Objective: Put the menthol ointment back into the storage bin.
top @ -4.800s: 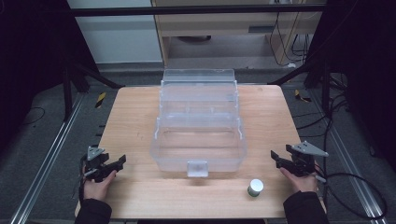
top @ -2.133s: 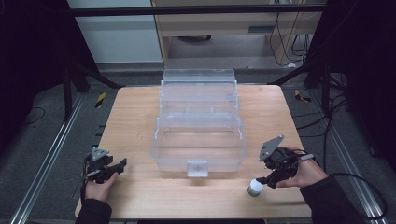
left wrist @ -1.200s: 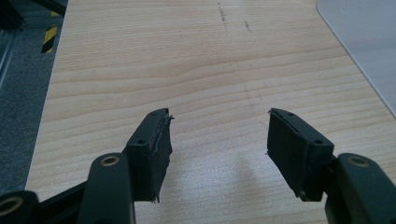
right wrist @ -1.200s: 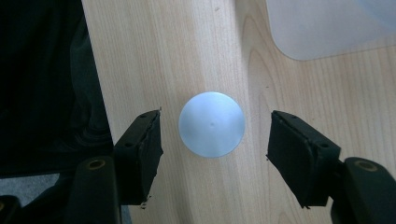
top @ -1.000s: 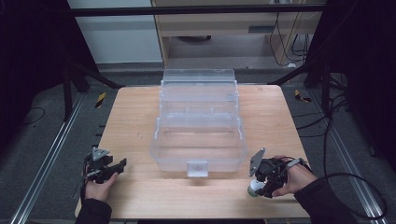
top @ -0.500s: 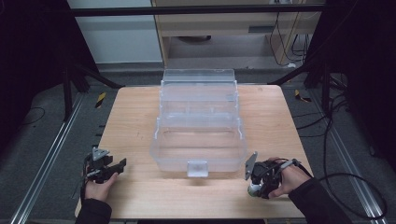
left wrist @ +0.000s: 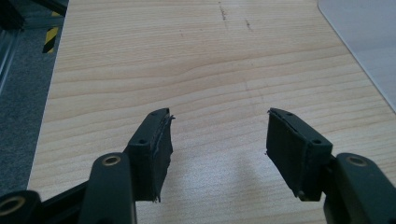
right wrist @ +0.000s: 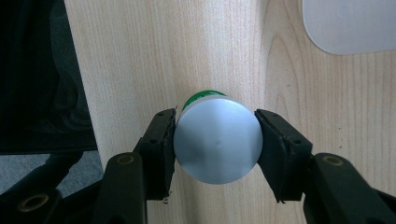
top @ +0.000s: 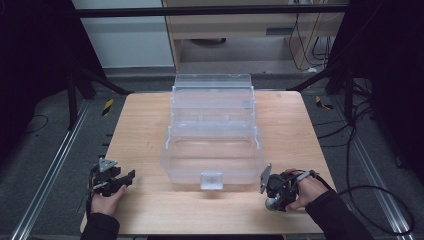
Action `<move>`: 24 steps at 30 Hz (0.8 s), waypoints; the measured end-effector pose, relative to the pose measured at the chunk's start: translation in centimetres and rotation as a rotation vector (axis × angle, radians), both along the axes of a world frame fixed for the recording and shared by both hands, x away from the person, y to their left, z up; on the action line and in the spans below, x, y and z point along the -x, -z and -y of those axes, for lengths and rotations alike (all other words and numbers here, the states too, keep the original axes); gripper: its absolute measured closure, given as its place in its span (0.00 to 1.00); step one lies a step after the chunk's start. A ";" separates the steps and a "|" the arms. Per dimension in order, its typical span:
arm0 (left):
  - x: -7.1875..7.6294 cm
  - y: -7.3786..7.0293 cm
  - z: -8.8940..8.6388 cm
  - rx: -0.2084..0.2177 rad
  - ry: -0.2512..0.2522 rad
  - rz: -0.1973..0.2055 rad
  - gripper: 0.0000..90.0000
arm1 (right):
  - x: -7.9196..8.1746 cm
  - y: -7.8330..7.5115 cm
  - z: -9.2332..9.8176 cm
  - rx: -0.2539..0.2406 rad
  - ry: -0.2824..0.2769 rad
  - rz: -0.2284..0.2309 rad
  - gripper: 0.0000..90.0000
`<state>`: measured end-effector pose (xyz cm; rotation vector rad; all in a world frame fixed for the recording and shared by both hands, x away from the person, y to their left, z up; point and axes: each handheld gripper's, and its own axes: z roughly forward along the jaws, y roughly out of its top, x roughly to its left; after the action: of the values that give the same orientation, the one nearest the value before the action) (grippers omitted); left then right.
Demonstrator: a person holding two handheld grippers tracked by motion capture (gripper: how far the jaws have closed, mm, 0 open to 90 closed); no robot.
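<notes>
The right gripper (right wrist: 215, 140) pointed straight down at the wooden table (top: 150, 125), its jaws, just closed, clamping the small green jar with a silver round lid (right wrist: 217, 140) near the front edge. The left gripper (left wrist: 217, 149) lay low, jaws apart, empty.

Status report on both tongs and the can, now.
Right tongs just closed, shut on the can near the table front edge. Left tongs open, empty, over bare wood. Clear box behind; nothing in the way.
</notes>
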<state>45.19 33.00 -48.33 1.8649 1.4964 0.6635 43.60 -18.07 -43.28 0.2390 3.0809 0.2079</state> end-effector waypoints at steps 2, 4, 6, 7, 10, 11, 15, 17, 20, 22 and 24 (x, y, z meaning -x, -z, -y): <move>0.0 0.0 0.0 -0.001 0.000 0.000 0.45 | 0.0 0.0 0.0 -0.003 -0.001 0.001 0.55; 0.0 0.0 0.0 -0.002 0.000 0.000 0.45 | 0.0 0.1 0.0 -0.001 0.000 0.002 0.55; 0.0 0.0 0.0 -0.002 0.000 0.000 0.45 | 0.0 0.1 0.0 -0.001 0.000 0.002 0.56; 0.0 0.0 0.0 -0.003 0.000 0.000 0.45 | 0.0 0.1 0.0 0.000 0.000 0.002 0.56; 0.0 0.0 0.0 -0.002 -0.001 0.001 0.45 | 0.0 0.1 -0.1 0.000 0.004 0.000 0.56; 0.0 0.0 0.0 -0.003 -0.001 0.001 0.45 | 0.0 0.1 -0.1 -0.001 0.006 0.001 0.56; 0.0 0.0 0.0 -0.004 0.000 0.000 0.45 | 0.0 0.0 -0.1 0.005 0.013 -0.008 0.56; 0.0 0.0 0.0 -0.004 -0.001 0.000 0.45 | 0.0 0.0 -0.1 0.006 0.016 -0.011 0.56; 0.0 0.0 0.0 -0.004 -0.001 0.000 0.45 | 0.1 -0.4 0.0 -0.008 0.019 -0.008 0.56; 0.0 0.0 0.0 -0.005 -0.001 -0.001 0.45 | 0.1 -0.6 0.0 -0.012 0.023 -0.006 0.56; 0.0 0.0 0.0 -0.005 0.000 -0.001 0.45 | 0.1 -1.1 0.2 -0.024 0.026 0.004 0.56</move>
<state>45.19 32.96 -48.31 1.8691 1.4962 0.6671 43.51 -18.27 -42.16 0.2787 3.0705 0.2447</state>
